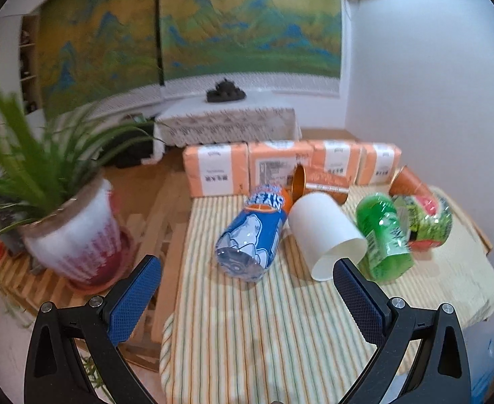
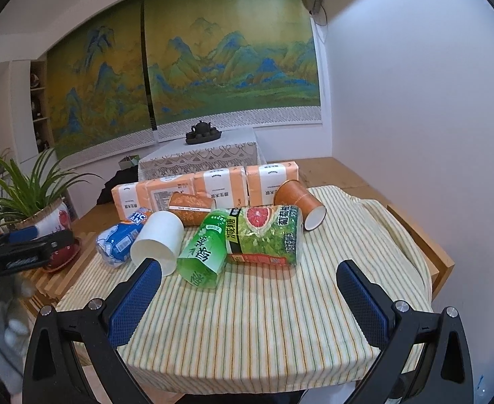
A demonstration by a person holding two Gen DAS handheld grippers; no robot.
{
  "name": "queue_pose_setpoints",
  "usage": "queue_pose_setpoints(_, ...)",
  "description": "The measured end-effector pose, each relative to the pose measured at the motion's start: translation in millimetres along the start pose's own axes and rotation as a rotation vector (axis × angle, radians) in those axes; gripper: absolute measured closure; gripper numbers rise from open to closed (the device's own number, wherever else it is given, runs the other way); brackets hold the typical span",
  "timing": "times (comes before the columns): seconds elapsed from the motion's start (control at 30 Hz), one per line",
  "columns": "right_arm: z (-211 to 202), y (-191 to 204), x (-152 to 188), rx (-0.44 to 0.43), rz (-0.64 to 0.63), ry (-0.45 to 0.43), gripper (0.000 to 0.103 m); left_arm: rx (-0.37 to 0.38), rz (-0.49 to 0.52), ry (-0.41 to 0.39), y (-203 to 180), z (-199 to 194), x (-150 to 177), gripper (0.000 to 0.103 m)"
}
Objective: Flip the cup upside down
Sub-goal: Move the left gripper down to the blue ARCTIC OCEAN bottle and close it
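A white paper cup (image 1: 324,232) (image 2: 157,240) lies on its side on the striped cloth, its mouth towards me. Two orange paper cups also lie on their sides behind it: one (image 1: 317,185) (image 2: 191,207) near the tissue packs, one (image 1: 412,181) (image 2: 299,203) further right. My left gripper (image 1: 247,298) is open, above the cloth just short of the white cup, whose rim is by the right finger (image 1: 356,298). My right gripper (image 2: 248,298) is open too, over the cloth's near part, with nothing between its fingers. It sees the left gripper (image 2: 25,252) at far left.
A blue bottle (image 1: 250,235) (image 2: 120,239), a green bottle (image 1: 383,235) (image 2: 205,247) and a grapefruit-print bottle (image 1: 425,219) (image 2: 265,234) lie around the cups. Orange tissue packs (image 1: 280,166) (image 2: 206,185) line the back. A potted plant (image 1: 68,232) (image 2: 41,215) stands left.
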State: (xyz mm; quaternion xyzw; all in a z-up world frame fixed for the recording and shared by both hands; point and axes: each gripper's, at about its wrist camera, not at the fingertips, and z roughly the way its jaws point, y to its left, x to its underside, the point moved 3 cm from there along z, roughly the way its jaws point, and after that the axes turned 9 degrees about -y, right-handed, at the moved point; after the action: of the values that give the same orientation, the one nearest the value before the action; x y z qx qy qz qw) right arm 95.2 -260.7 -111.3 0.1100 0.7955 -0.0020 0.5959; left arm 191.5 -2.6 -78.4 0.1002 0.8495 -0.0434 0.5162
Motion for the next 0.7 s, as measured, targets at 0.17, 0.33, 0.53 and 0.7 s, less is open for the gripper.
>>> queue_pose_setpoints(0.17,7,-8,5,0.015,0.014,0.020,0.000,0.005,0.034,0.063,0,48,3,0.000)
queue_pose_setpoints(0.33,11,-15,8,0.027,0.026,0.033,0.000,-0.006,0.045,0.092,3,83,3,0.000)
queue_pose_setpoints(0.53,18,-21,11,0.039,0.031,0.044,0.000,0.008,0.042,0.125,8,111,4,0.002)
queue_pose_setpoints(0.7,24,-21,15,0.038,0.022,0.067,0.000,0.040,0.022,0.170,10,125,7,0.007)
